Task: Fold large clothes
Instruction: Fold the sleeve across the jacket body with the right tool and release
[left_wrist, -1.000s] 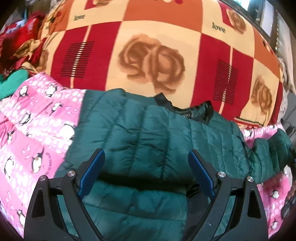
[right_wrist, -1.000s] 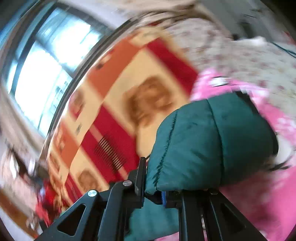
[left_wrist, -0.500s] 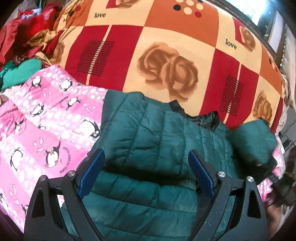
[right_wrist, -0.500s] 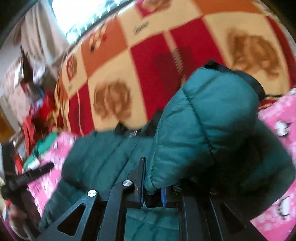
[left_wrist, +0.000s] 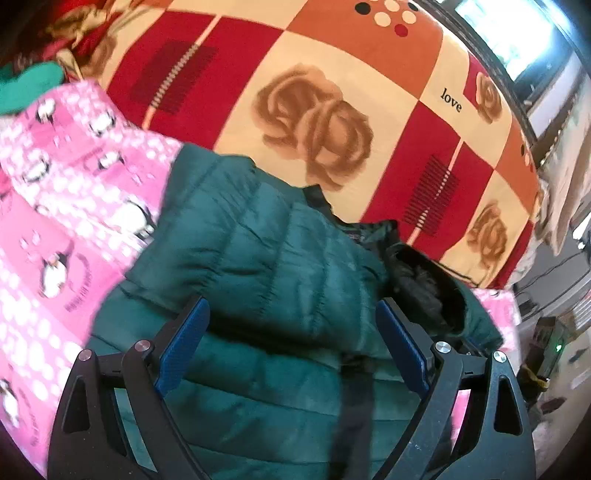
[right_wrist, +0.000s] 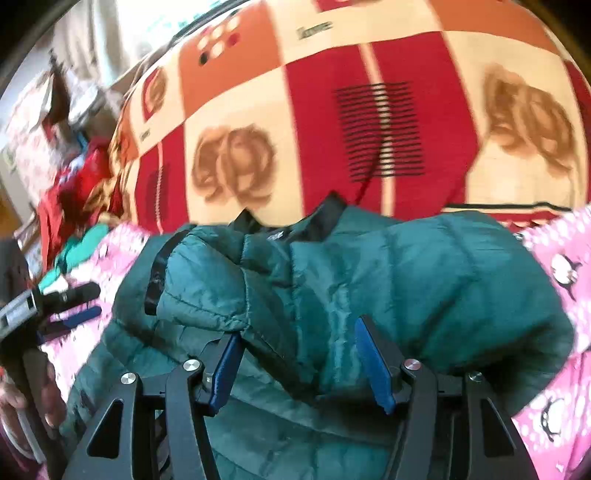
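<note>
two grippers and one green puffer jacket (left_wrist: 280, 266) are in view. nearest in the left wrist view, the left gripper (left_wrist: 291, 343) has its jaws spread wide with nothing between the blue pads (left_wrist: 183, 345); the jacket lies just under and ahead of it, quilted body filling the gap. in the right wrist view the right gripper (right_wrist: 299, 360) is also parted, its pads (right_wrist: 371, 360) either side of a sleeve (right_wrist: 424, 280) folded across the jacket's chest; the cloth sits between the pads, but they do not pinch it. whether the left pad touches the fabric edge is hard to tell.

the jacket lies flat on one pink penguin-print sheet (left_wrist: 55, 229), black collar (right_wrist: 325, 221) pointing away from both grippers. in the left view a dark fuzzy cuff opening (left_wrist: 424, 291) shows at the jacket's right side, its inside too dark to read. the jacket's lower hem is cut off behind the gripper bodies in both views.

at the left edge of the right view, the other gripper (right_wrist: 62, 306) shows small and blurred over the pink sheet, with part of a hand (right_wrist: 48, 398) below it.

beyond the collar spreads one checked blanket (left_wrist: 332, 92) in red, orange and cream, with brown roses and the word "love". farthest left is a heap of red and green clothes (right_wrist: 81, 206), blurred, count unclear.
</note>
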